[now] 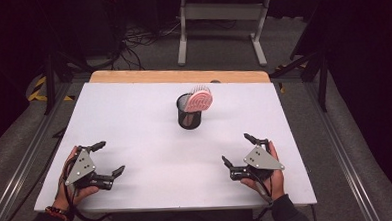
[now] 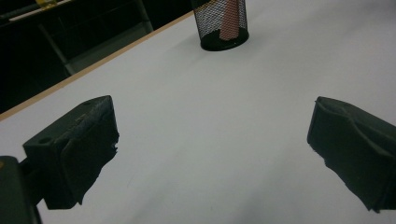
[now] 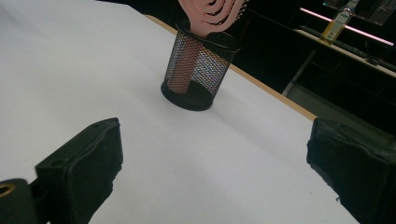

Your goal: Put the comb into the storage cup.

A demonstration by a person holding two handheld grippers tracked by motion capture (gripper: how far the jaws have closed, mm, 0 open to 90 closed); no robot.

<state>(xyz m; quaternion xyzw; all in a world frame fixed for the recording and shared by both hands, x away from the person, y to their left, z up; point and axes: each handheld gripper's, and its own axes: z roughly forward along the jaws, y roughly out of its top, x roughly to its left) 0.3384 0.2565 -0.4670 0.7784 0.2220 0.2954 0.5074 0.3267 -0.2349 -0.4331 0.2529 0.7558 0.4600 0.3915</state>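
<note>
White laminate covers the worktop (image 1: 151, 157), and from the high view I see a black wire-mesh cup (image 1: 189, 118) standing upright toward its far middle, with a pink oval plastic hairbrush (image 1: 199, 100) dropped in handle-down, its long axis near vertical and the head leaning slightly right above the rim. My left hand-held gripper (image 1: 111, 156) and right hand-held gripper (image 1: 238, 148) both rest at the near edge, jaws spread wide and holding nothing. The cup lies far and inward of each; I judge the right one slightly nearer.

In the left gripper view the mesh cup (image 2: 222, 25) sits far ahead, a little right of centre, the pink handle visible through the mesh, with bare worktop between it and the gaping jaws.

In the right gripper view the cup (image 3: 198, 70) stands ahead and slightly left, the brush head (image 3: 212, 14) rising clear above it. Beyond the wooden far edge the room is dark, with a grey table frame (image 1: 222, 19) on a carpeted floor.
</note>
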